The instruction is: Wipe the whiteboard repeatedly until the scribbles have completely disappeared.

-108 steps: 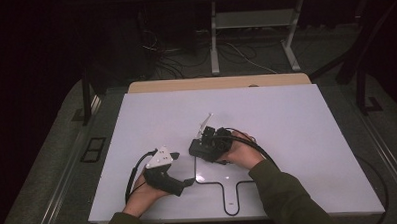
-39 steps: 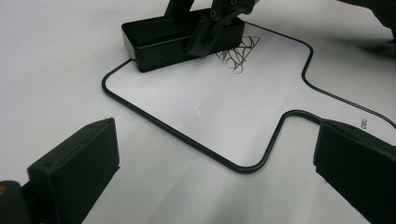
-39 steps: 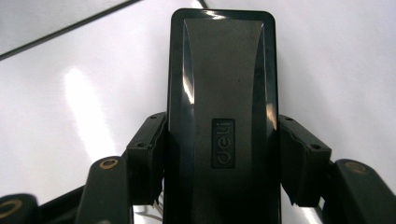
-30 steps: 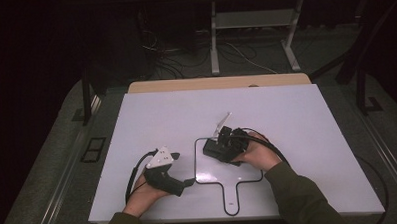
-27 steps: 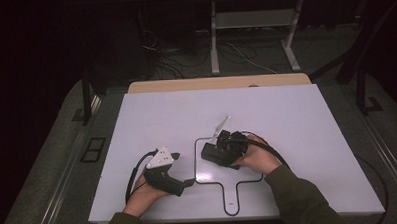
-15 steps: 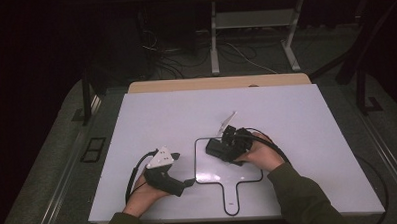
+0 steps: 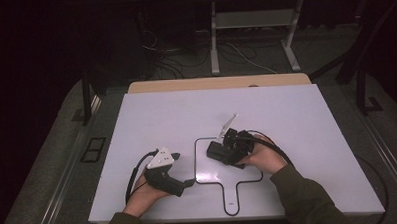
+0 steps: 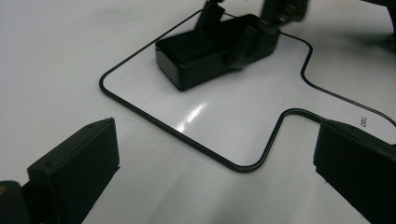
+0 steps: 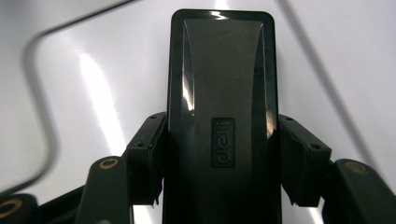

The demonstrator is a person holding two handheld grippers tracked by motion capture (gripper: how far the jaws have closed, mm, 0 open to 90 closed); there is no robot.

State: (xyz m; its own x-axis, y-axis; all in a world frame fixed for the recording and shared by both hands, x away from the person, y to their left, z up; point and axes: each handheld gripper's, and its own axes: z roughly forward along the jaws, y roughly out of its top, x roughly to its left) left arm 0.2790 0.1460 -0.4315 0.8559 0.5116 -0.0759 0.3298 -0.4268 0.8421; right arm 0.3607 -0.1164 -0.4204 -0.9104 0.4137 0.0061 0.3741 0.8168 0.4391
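The black box (image 9: 221, 107) looked like a rigid, glossy plastic case, so probably light but a bit slippery; grabbing it across the long flat sides seemed the smart spot. That's where the right gripper (image 7: 231, 150) had it, jaws clamped on both sides, box lying inside the outlined shape (image 8: 243, 165) on the white table (image 7: 286, 109). Right hand (image 7: 262, 157) sat low, pointing left. Left gripper (image 7: 175, 182) rested nearby, jaws wide open, holding nothing.

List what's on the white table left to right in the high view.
Left hand-held gripper → black paddle-shaped outline → black box clamped in the right hand-held gripper, on the table.
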